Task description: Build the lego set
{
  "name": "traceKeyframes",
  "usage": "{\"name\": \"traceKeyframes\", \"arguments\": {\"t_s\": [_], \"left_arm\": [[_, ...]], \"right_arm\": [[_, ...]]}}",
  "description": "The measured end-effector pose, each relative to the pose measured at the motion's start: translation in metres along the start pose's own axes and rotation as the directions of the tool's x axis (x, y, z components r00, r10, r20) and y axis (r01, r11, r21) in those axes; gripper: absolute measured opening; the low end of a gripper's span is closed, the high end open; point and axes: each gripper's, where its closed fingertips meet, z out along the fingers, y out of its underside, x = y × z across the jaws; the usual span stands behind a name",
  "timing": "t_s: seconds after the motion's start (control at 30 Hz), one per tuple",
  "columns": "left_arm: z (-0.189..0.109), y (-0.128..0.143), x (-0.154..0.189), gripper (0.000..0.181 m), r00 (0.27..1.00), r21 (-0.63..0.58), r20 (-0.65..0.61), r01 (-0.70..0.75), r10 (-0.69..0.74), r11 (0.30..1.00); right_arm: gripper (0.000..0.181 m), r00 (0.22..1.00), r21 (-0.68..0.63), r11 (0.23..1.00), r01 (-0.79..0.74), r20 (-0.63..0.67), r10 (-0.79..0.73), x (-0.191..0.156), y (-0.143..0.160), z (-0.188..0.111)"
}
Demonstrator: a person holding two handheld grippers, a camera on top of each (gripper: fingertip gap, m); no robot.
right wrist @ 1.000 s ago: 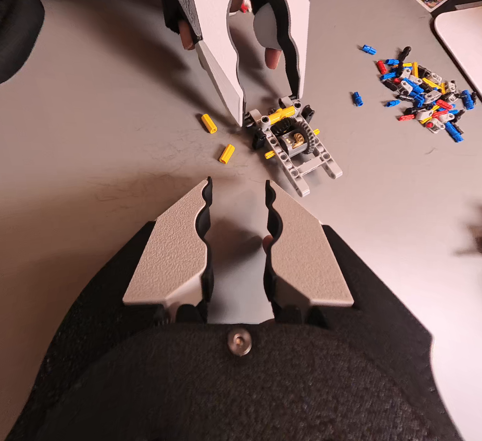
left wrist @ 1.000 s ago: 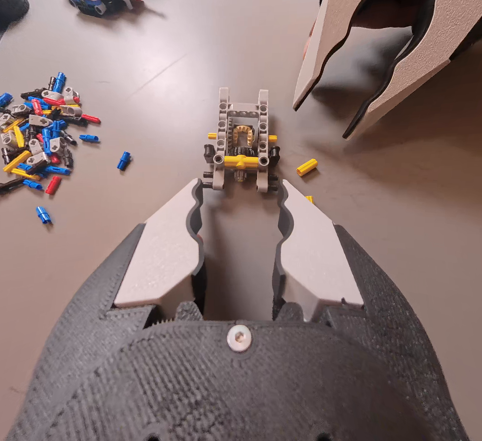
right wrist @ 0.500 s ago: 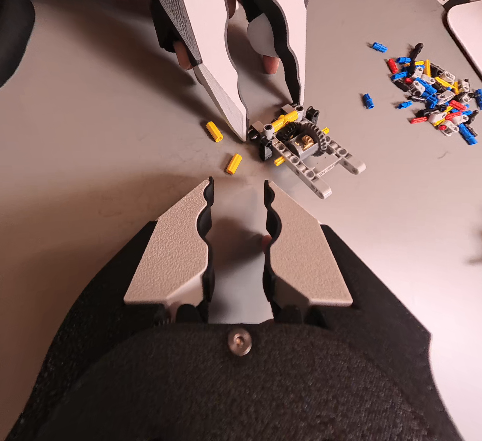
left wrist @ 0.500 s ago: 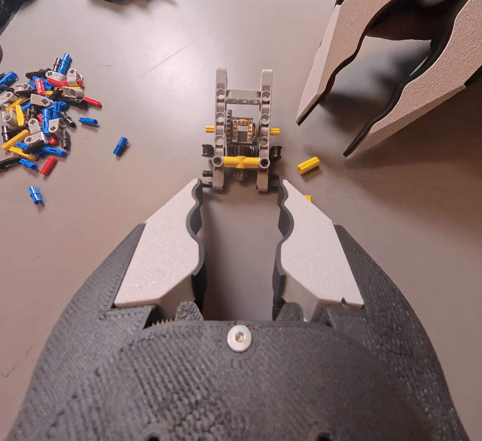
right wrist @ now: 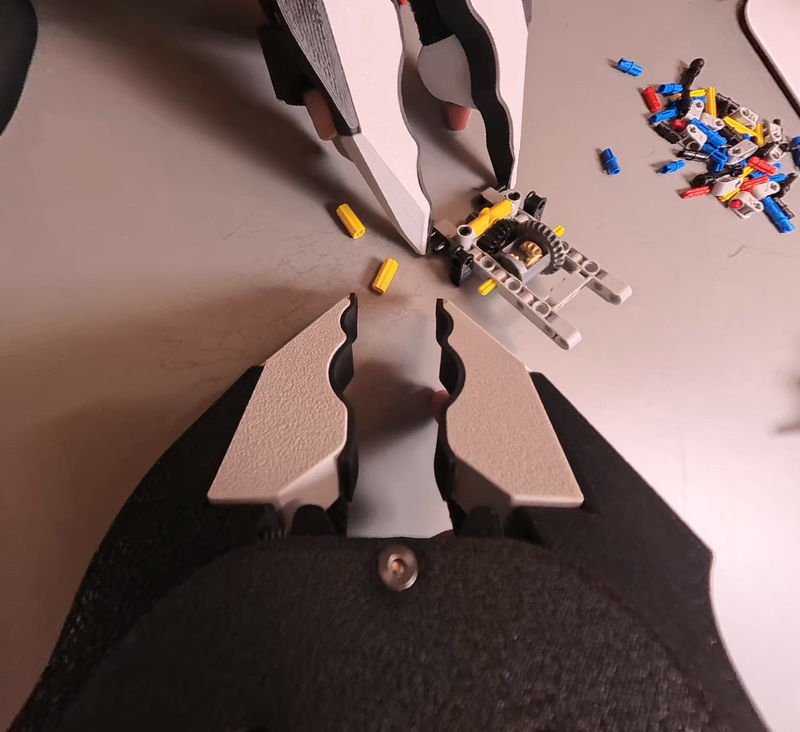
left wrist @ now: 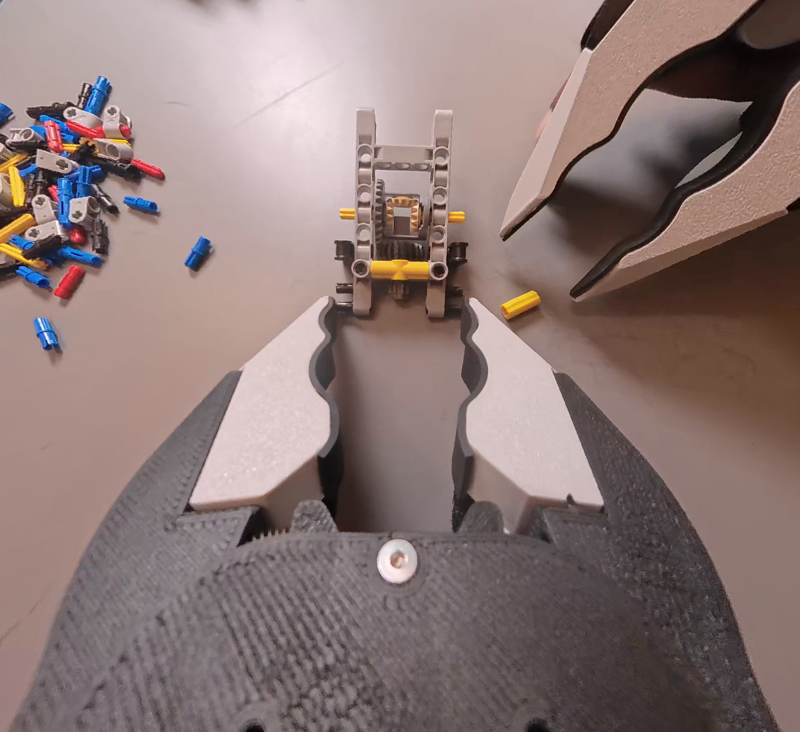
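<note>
Fingers first: the left gripper (left wrist: 398, 306) has its fingers spread about as wide as the grey gearbox frame (left wrist: 403, 213), tips just touching or nearly touching the black pins at the frame's near end, nothing actually clamped yet. The right gripper (right wrist: 396, 306) is parted too and empty, hovering above the table (right wrist: 130, 278) with its tips near the closer yellow bush (right wrist: 384, 275).

The frame sits flat in the middle of the table, two grey beams with a differential gear (right wrist: 530, 254) between them and a yellow cross-connector (left wrist: 400, 270) across the near end. Off to one side is the loose parts pile (right wrist: 727, 157), and a second yellow bush (right wrist: 350, 221) lies just beyond the left gripper's finger.

My take: close the left one on the beams, not on those little black pins, or the frame will pivot. Hard to tell from here if the tips are past the pins. Then let the right one pinch the near bush along its length so the hole stays free for the axle stub (right wrist: 487, 287).
</note>
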Motion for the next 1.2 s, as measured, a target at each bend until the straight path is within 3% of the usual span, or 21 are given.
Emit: {"name": "traceKeyframes", "arguments": {"t_s": [0.63,0.97,1.2], "left_arm": [[-0.007,-0.002,-0.006,0.055,0.984,0.081,0.099,0.139,-0.146,0.987],[-0.021,-0.011,-0.006,0.055,0.983,0.182,0.134,0.097,-0.123,0.979],[-0.04,0.002,0.008,0.055,0.971,0.234,0.131,0.165,-0.199,0.958]], "right_arm": [[0.005,1.0,-0.082,0.997,-0.001,-0.03,-0.001,-0.005,-0.006,0.015],[0.005,0.995,0.025,0.995,-0.093,-0.039,0.094,0.011,-0.004,-0.008],[0.005,0.987,0.065,0.986,-0.151,-0.05,0.154,0.02,0.005,-0.021]]}}
